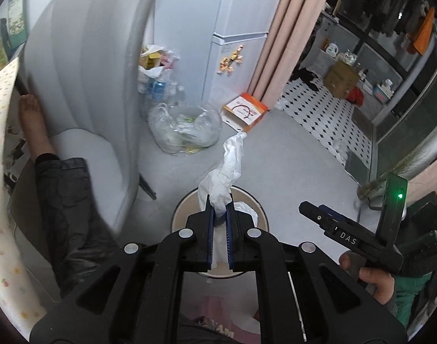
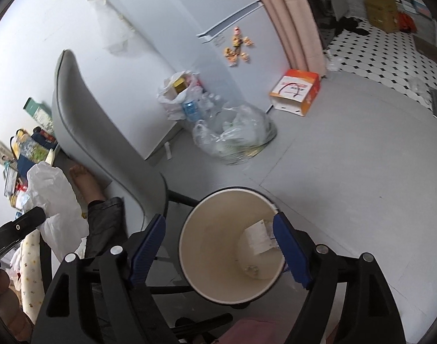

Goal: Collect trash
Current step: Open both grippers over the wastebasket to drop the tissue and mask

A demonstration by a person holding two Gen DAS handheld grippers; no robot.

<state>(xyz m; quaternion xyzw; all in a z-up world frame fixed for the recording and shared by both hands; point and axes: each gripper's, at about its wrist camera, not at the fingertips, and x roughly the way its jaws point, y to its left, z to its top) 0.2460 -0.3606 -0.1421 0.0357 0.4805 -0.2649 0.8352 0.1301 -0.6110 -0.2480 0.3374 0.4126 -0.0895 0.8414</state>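
My left gripper (image 1: 220, 203) is shut on a crumpled white tissue (image 1: 228, 169), held above a round cream trash bin (image 1: 186, 206) on the floor. The same tissue shows at the left of the right wrist view (image 2: 55, 200). My right gripper (image 2: 218, 229) is open, its blue pads either side of the bin (image 2: 218, 258), not touching it. Inside the bin lies a white paper scrap (image 2: 258, 236). In the left wrist view the right gripper (image 1: 313, 209) is at the right of the bin.
A grey chair (image 2: 103, 132) stands left of the bin, a person's bare foot (image 2: 85, 182) beside it. A clear bag of trash (image 2: 235, 134), water bottles (image 2: 195, 106), an orange-white box (image 2: 297, 90) and a white fridge (image 2: 218, 14) stand beyond on the grey floor.
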